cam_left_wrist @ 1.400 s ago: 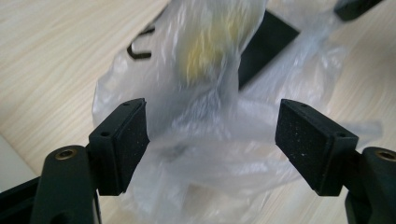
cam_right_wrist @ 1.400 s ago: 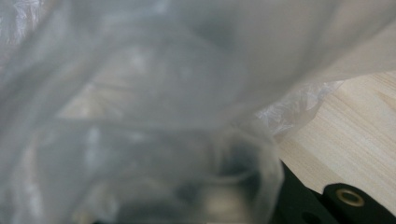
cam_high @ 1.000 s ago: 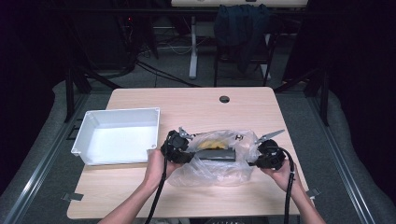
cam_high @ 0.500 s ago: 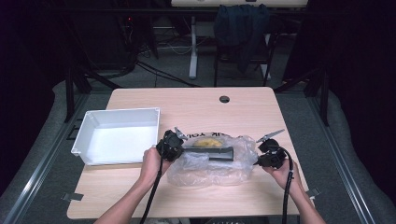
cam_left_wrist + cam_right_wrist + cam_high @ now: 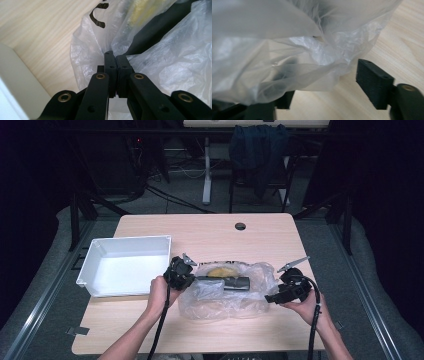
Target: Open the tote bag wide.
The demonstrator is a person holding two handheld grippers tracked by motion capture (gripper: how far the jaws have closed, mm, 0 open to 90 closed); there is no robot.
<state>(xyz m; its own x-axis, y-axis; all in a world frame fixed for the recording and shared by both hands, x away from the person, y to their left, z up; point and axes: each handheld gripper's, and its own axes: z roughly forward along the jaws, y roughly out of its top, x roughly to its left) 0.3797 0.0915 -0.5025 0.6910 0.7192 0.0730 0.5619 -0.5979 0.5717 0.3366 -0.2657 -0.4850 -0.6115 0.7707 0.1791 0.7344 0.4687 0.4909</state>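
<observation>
A clear bag [image 5: 227, 290] is lying at the table's [image 5: 210, 227] six o'clock, the left gripper [image 5: 186, 277] pinching its nine o'clock edge; the right gripper [image 5: 272, 298], jaws just spreading, is sitting at three o'clock, plastic loose between them. A white bin [image 5: 125, 265] is sitting at nine o'clock.

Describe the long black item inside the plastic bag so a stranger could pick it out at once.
On the wooden table, right of the white bin, lies a crumpled clear plastic bag. Inside it, a flat black bar lies lengthwise. Unlike the rounded yellow item just behind it, it is dark, straight and slim.
</observation>
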